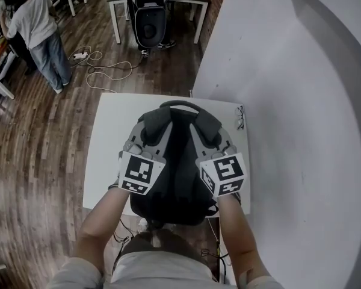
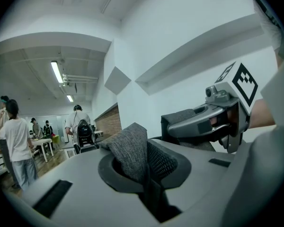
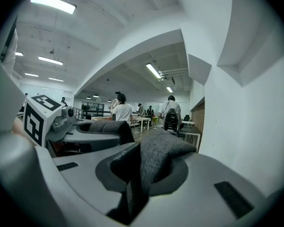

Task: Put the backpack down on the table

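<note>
Over the table (image 1: 105, 131), the backpack (image 1: 175, 179) hangs by its two straps, back panel up toward the person. The left gripper (image 1: 145, 138) is clenched on the left strap (image 2: 130, 148), and the right gripper (image 1: 209, 138) on the right strap (image 3: 163, 155). One grip per strap probably keeps the bag level for setting down. Its lower end overhangs the near edge. I cannot tell whether it touches the tabletop.

Ceiling strip lights (image 3: 49, 4) give bright, even light; both gripper views bend fisheye-round with black corners, and the head view's floor (image 1: 18, 179) smears.
</note>
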Demonstrator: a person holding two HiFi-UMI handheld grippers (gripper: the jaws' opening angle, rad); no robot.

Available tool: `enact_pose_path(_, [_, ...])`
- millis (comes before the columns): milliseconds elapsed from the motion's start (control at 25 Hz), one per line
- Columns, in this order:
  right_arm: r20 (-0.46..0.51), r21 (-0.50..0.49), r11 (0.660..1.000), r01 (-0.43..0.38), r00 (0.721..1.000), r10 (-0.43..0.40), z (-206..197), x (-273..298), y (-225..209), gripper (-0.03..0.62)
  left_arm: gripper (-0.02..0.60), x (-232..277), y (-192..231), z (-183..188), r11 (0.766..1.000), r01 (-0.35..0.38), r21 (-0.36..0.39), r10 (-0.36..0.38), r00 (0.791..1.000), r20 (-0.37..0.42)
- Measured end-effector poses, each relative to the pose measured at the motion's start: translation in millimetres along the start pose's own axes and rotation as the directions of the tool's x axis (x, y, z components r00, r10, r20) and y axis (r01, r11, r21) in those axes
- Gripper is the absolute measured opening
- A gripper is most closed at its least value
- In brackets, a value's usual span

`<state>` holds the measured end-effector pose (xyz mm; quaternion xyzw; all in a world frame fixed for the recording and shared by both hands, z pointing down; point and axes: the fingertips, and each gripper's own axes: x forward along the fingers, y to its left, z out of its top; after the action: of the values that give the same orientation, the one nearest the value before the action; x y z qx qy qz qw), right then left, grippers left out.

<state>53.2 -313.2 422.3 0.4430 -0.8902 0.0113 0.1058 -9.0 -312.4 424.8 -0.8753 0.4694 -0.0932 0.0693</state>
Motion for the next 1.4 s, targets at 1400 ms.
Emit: enact_pose_path(1400, [-0.219, 0.105, 0.994, -0.030, 0.974, 0.053, -91, 79, -44, 0.064, 0.095, 77, 11, -92, 0.958, 0.059, -0.280, -0.111, 0.979, -0.174])
